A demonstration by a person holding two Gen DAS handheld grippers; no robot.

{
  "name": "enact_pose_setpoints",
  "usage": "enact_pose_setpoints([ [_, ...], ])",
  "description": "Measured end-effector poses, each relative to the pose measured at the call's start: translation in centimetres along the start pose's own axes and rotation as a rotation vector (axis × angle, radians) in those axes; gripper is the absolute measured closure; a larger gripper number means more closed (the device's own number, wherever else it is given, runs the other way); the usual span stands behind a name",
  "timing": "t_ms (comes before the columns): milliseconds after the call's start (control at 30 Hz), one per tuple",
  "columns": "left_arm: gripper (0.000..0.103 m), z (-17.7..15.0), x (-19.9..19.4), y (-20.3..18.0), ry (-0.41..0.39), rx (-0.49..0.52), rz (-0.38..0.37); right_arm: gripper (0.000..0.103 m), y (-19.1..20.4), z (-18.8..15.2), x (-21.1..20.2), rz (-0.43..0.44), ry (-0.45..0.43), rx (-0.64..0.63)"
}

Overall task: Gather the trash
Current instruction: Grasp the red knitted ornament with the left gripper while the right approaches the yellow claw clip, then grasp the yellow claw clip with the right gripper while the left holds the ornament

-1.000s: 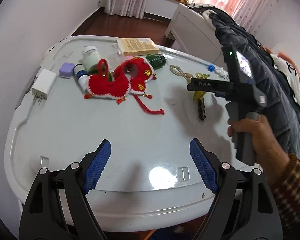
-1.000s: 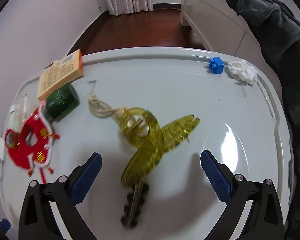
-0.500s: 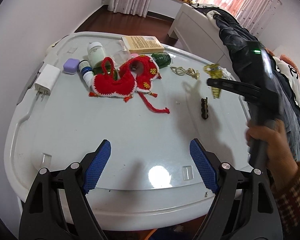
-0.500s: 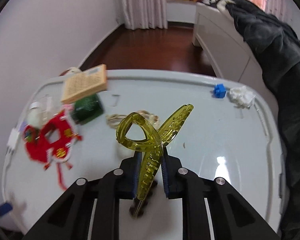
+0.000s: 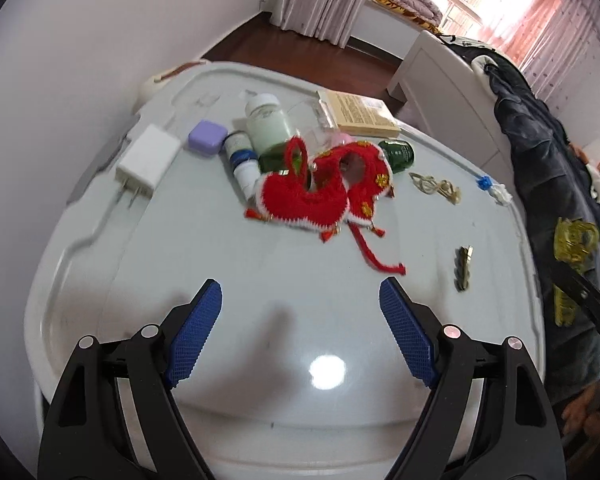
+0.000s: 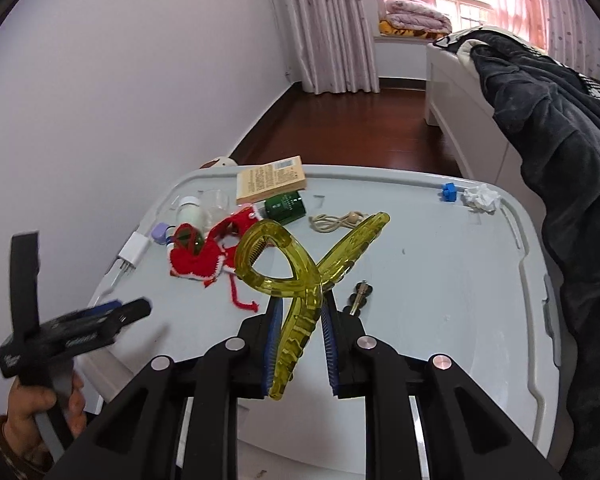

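My right gripper point(image 6: 300, 312) is shut on a yellow-green translucent hair claw clip point(image 6: 300, 272) and holds it up above the white table point(image 6: 440, 292). The clip also shows at the right edge of the left wrist view point(image 5: 574, 248), off the table's side. My left gripper point(image 5: 300, 312) is open and empty over the table's near edge; it also shows in the right wrist view point(image 6: 76, 320). A crumpled white tissue point(image 6: 482, 197) lies at the far right corner beside a small blue block point(image 6: 448, 192).
On the table lie a red knitted piece point(image 5: 320, 196), a dark hair clip point(image 5: 463, 268), a beige hair tie point(image 5: 434, 186), a green jar point(image 5: 398, 156), bottles point(image 5: 268, 124), a purple case point(image 5: 207, 137), a white charger point(image 5: 148, 160) and a book point(image 5: 360, 114). Dark clothing point(image 6: 560, 152) hangs on the right.
My right gripper closed on the hair claw clip, lifted it off the table and pulled back to the right. The dark hair clip stayed on the table. The left gripper stayed open.
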State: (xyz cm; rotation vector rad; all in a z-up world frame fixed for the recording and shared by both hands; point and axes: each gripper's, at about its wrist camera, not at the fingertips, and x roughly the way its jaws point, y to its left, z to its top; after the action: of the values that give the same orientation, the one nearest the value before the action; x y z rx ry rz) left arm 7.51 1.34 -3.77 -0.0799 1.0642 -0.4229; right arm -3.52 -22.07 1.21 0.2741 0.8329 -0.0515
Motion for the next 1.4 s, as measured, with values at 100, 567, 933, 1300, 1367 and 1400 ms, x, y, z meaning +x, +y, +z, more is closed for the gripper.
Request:
enact_pose_setpoints([
  [100, 0.024, 1.6, 2.2, -1.7, 0.011, 0.043, 0.030, 0.083, -0.4, 0.0, -0.2, 0.018, -0.005, 0.009],
  [567, 0.086, 3.1, 8.4, -3.4, -0.047, 0.157, 0.262, 0.080, -1.2, 0.0, -1.4, 0.024, -0.033, -0.008],
  [933, 0.092, 1.7, 2.0, -3.7, -0.142, 0.229, 0.125, 0.052, -2.8, -0.6, 0.2, 0.002, 0.005, 0.063],
  [1300, 0.091, -0.4, -7.2, -5.7, -0.241, 0.279, -0.029, 0.014, -2.5, -1.6, 7.1, -0.028, 0.122, 0.052],
  [1367, 0.091, -1.0, -7.7, -5.9, -0.238, 0.283, -0.053, 0.014, -1.6, -1.5, 8.3, -0.051, 0.129, 0.019],
  [1400, 0.091, -1.3, -7.9, -5.9, -0.231, 0.289, -0.066, 0.014, -0.9, -1.3, 8.9, -0.068, 0.130, -0.008],
])
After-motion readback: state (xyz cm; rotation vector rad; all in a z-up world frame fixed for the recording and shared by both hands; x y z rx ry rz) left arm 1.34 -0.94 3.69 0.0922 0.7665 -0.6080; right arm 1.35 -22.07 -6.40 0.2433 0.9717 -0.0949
